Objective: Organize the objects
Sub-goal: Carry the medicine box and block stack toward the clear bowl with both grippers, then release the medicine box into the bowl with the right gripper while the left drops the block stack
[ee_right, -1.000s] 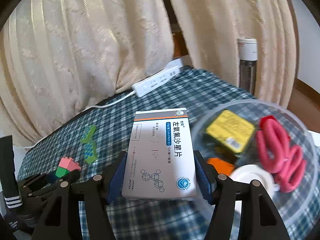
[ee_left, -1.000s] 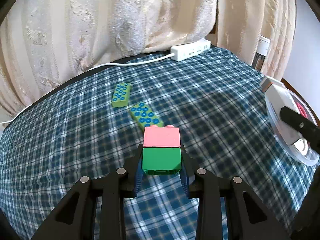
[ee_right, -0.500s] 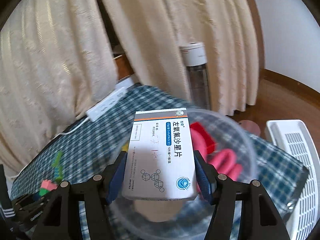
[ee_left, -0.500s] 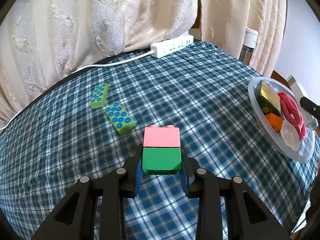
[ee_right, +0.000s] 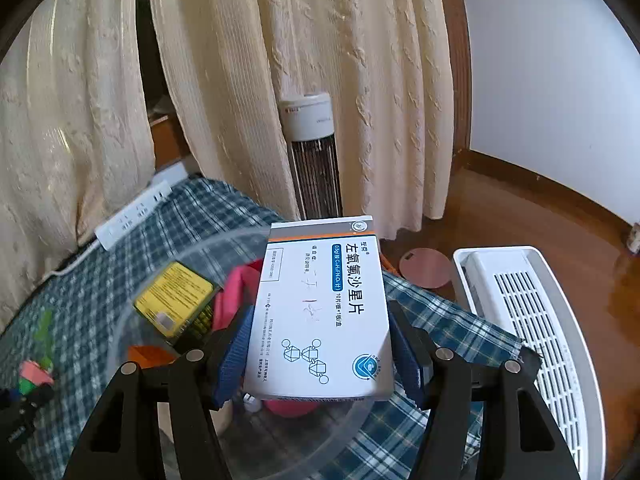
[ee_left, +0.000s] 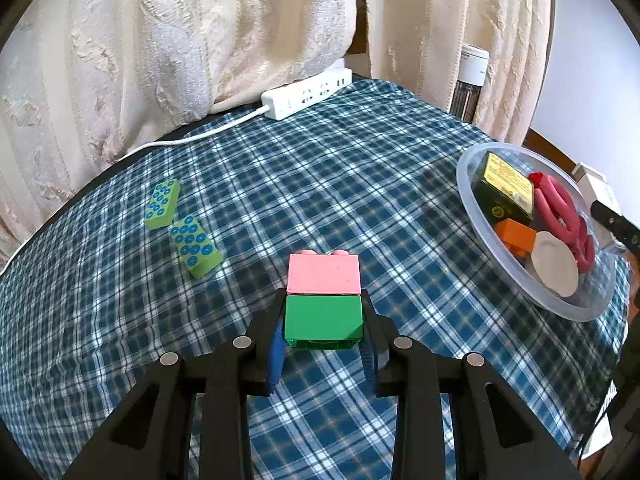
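Medicine box (ee_right: 320, 308) sits clamped flat in the right gripper (ee_right: 322, 354), hanging over the clear bowl (ee_left: 472, 208) that already holds a yellow pack (ee_left: 506, 182) and pink scissors (ee_left: 560, 212). Let go carelessly and it could land on the rim and slide off the table (ee_left: 360, 184). The left gripper (ee_left: 323, 344) pinches a green-and-pink brick stack (ee_left: 323, 300) above the cloth; two arms near one bowl could bump.

Bench (ee_left: 360, 168), cloth-covered. Power strip (ee_left: 306, 94) at far edge, against curtain (ee_left: 200, 32). Two studded blocks (ee_left: 162, 203) (ee_left: 195, 246) end to end near left edge. Bowl (ee_left: 472, 216) at right edge holds box (ee_left: 506, 190), scissors (ee_left: 560, 216), small block (ee_left: 514, 236) and disc (ee_left: 556, 264). Slatted tray (ee_right: 532, 320) on floor, right of bench.
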`<state>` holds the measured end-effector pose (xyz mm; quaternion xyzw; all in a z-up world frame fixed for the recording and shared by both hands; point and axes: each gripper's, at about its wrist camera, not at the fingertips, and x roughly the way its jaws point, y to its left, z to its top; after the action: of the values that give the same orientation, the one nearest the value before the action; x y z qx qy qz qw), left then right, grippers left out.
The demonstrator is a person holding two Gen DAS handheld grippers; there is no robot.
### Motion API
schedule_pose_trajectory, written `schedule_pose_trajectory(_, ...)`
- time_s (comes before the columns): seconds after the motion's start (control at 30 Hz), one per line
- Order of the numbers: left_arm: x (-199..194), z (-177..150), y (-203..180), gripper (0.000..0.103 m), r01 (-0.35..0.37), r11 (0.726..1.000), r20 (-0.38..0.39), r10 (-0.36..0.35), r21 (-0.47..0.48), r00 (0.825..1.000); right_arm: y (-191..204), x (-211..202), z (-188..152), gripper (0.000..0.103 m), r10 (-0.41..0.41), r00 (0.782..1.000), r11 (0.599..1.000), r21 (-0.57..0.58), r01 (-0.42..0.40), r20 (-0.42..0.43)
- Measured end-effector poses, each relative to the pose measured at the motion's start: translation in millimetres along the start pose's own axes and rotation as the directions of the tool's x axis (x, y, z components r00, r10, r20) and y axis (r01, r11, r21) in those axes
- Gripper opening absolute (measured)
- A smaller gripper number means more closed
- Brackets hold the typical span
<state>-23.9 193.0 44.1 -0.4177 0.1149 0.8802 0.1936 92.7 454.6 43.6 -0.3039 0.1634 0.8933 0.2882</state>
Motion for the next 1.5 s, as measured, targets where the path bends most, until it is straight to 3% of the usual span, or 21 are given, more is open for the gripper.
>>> schedule_pose_trajectory(0.33, -1, 1, -3, 0.033, 0.005, 1.000, -0.005, -0.005, 0.004, 1.000, 11, 12, -1, 0.067, -0.030, 0.999, 0.996, -0.082, 0.029, -0.013)
schedule_pose_trajectory(0.7, -3, 4, -16, 0.033, 0.025, 0.999, -0.004, -0.025, 0.031, 1.000, 8, 13, 1, 0.067, -0.011, 1.000, 0.996, -0.092, 0.009, -0.011)
schedule_pose_trajectory(0.97, -3, 11, -33, 0.033, 0.064, 0.996, -0.011, -0.064, 0.060, 0.998, 10, 14, 0, 0.075, 0.017, 1.000, 0.993, -0.114, -0.018, -0.008)
schedule_pose_trajectory(1.5, 1, 23, -73, 0.033, 0.155, 0.981, -0.029, -0.153, 0.118, 0.988, -19, 1, 4, 0.075, 0.119, 0.993, 0.993, 0.010, -0.120, 0.015)
